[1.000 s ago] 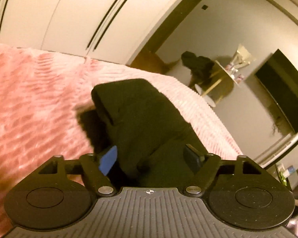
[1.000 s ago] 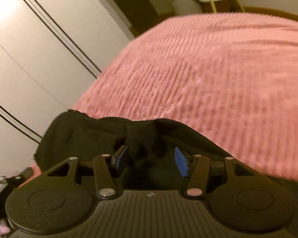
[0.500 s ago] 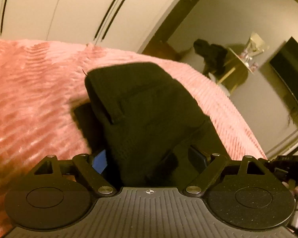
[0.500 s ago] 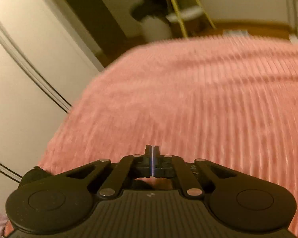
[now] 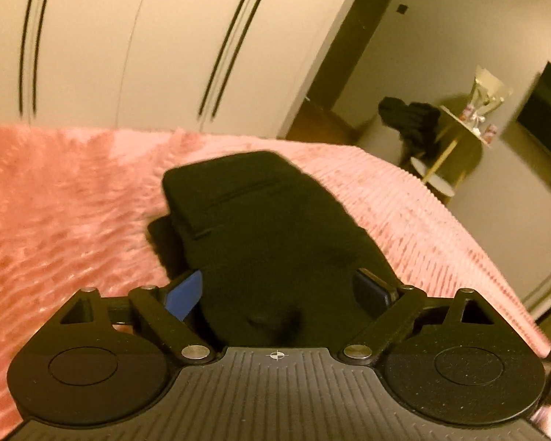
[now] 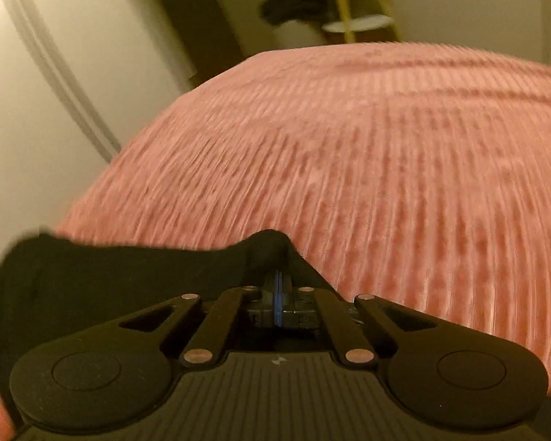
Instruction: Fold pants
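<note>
The black fabric pants (image 5: 264, 220) lay bunched in a thick folded bundle on the pink ribbed plush bedspread (image 5: 55, 213), its near end running in between the left gripper's (image 5: 283, 292) spread fingers. Those blue-padded fingers (image 5: 183, 296) stood wide apart, fabric filling the gap with no squeeze on it. Over on the right, the right gripper (image 6: 279, 294) had its pads pressed together, and a ridge of the black cloth (image 6: 128, 272) rose right at the tips, so it seemed to be pinching the fabric, though blur made that hard to confirm. Cream wardrobe doors (image 5: 147, 44) stood behind the bed.
</note>
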Motion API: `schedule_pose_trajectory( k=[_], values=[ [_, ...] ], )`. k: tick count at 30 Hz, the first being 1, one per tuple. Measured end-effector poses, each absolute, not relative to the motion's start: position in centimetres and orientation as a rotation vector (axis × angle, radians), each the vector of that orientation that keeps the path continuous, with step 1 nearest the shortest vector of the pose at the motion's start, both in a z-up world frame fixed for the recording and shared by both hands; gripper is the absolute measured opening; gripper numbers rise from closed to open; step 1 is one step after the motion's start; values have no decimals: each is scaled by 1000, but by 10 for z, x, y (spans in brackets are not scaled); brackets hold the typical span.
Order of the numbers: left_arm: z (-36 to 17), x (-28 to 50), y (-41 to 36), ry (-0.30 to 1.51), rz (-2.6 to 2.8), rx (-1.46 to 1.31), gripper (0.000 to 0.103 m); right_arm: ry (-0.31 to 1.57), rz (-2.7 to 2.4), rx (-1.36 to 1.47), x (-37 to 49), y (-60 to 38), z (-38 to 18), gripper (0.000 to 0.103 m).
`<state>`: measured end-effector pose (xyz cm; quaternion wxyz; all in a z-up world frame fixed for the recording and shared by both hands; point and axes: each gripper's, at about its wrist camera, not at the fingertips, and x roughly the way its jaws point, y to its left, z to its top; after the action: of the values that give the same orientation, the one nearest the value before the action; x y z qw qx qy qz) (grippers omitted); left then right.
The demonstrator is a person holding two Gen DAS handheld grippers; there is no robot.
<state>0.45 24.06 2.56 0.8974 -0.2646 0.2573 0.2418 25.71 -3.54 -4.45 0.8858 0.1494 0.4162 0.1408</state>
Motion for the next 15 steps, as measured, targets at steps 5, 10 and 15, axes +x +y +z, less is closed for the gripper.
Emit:
schedule_pose_trajectory(
  k=[5, 10, 15],
  values=[
    [39, 18, 191, 525, 330, -425, 97, 815, 311, 416, 195, -88, -13, 10],
    [13, 60, 148, 657, 106, -537, 97, 734, 43, 606, 98, -238, 3, 22],
    [-22, 80, 110, 767, 133, -357, 97, 591, -458, 794, -27, -407, 12, 49]
  ],
)
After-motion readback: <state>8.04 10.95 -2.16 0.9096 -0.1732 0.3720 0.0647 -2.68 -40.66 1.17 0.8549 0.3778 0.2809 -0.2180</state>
